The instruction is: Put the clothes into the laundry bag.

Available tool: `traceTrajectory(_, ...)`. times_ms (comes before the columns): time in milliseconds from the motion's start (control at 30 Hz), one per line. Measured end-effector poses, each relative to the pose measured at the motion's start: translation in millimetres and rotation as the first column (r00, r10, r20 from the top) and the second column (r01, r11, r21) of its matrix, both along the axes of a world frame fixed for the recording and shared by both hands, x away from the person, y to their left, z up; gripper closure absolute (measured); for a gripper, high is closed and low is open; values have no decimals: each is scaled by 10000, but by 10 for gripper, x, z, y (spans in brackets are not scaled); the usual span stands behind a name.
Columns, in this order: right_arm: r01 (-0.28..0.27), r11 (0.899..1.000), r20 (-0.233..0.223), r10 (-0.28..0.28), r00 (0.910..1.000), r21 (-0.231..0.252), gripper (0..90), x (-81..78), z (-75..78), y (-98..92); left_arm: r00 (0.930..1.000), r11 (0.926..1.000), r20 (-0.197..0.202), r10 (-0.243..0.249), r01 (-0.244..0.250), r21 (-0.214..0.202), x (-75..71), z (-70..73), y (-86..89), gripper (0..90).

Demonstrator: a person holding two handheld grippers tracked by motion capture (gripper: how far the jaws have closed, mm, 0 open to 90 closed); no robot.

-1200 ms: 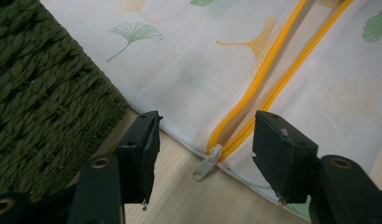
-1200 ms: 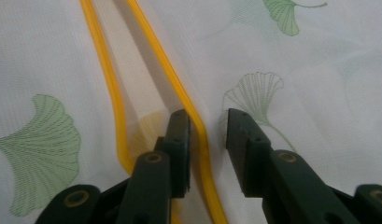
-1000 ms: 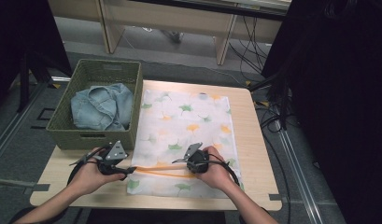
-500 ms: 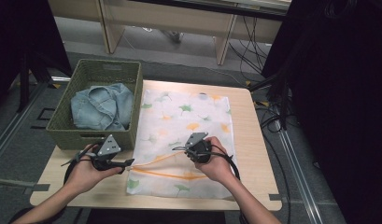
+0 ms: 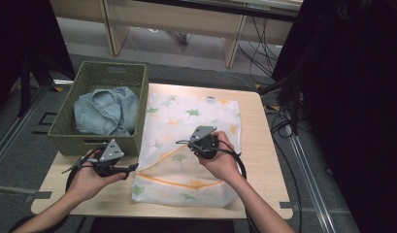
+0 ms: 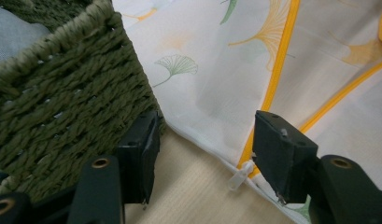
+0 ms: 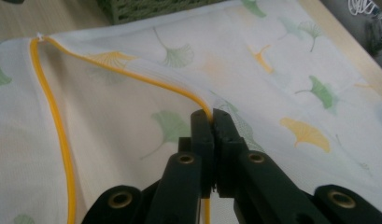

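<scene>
1. High view: a mesh laundry bag (image 5: pixel 189 145) with a ginkgo print is lying flat on the worktop (image 5: pixel 256 145), just right of a green basket (image 5: pixel 70 138) holding a denim garment (image 5: pixel 106 111).
2. Right gripper (image 5: pixel 198 145) is clenching the bag's top layer at the orange zipper edge (image 7: pixel 132 74); its jaws have just been closing, with that edge between them. The right gripper view is showing the fabric tenting up into the jaws.
3. Left gripper (image 6: pixel 202 154) is sitting released at the bag's near-left corner, one jaw against the basket wall, the other beside the zipper. A white zipper pull (image 6: pixel 240 173) is lying between the jaws, untouched.
4. Judged step: opening the bag's mouth so the garment can go in.
5. Risks:
   - The pinch looks thin, so the slick mesh may be slipping out if the lift is quick.
   - With the corner unanchored, the whole bag may be rising or sliding instead of parting.
   - If both layers are caught, the mouth is staying shut; the pictures cannot settle this.
   - Left jaw may be snagging the basket weave on closing.
</scene>
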State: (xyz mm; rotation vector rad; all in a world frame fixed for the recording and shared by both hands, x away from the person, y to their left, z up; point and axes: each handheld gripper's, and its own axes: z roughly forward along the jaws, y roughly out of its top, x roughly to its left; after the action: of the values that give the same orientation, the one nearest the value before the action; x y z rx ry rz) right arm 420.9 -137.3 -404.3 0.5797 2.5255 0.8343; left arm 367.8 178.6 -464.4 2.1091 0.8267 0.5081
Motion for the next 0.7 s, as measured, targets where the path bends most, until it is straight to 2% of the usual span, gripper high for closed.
traceTrajectory(200, -25, 9997, 345, 16, 9994, 242, 900, 50, 137, 48, 9999, 9999, 85, 126, -125, -91, 3, 9, 8, 413)
traceTrajectory(333, 123, 9990, 455, -142, 9989, 426, 900, 66, 214, 73, 9995, 9998, 281, 167, -163, -126, -1, 51, 15, 414)
traceTrajectory(400, 68, 9986, 668, -103, 9977, 525, 900, 95, 270, 92, 9990, 9995, 398, 187, -177, -255, -8, 80, 12, 415)
traceTrajectory(467, 162, 9981, 642, -200, 9977, 591, 900, 94, 292, 103, 9972, 9991, 708, 235, -209, -369, -4, 148, 21, 417)
traceTrajectory(500, 160, 9978, 726, -207, 9971, 645, 900, 103, 328, 116, 9941, 9980, 1019, 371, -316, -552, 13, 237, 49, 422)
traceTrajectory(533, 160, 9978, 726, -207, 9971, 645, 900, 103, 328, 116, 9941, 9980, 1019, 371, -316, -552, 13, 237, 49, 424)
traceTrajectory(567, 142, 9972, 852, -204, 9962, 735, 900, 112, 363, 125, 9884, 9956, 1369, 664, -566, -747, 64, 369, 122, 424)
traceTrajectory(600, 176, 9968, 853, -243, 9961, 775, 900, 112, 377, 127, 9834, 9928, 1534, 973, -850, -849, 118, 453, 185, 422)
traceTrajectory(633, 176, 9968, 853, -243, 9961, 775, 900, 112, 377, 127, 9834, 9928, 1534, 973, -850, -849, 118, 453, 185, 415)
traceTrajectory(667, 211, 9963, 917, -287, 9954, 837, 900, 115, 397, 135, 9799, 9901, 1559, 1241, -1118, -850, 177, 518, 241, 415)
traceTrajectory(700, 220, 9956, 1011, -313, 9944, 914, 900, 125, 429, 146, 9769, 9860, 1375, 1634, -1570, -563, 321, 608, 340, 359)
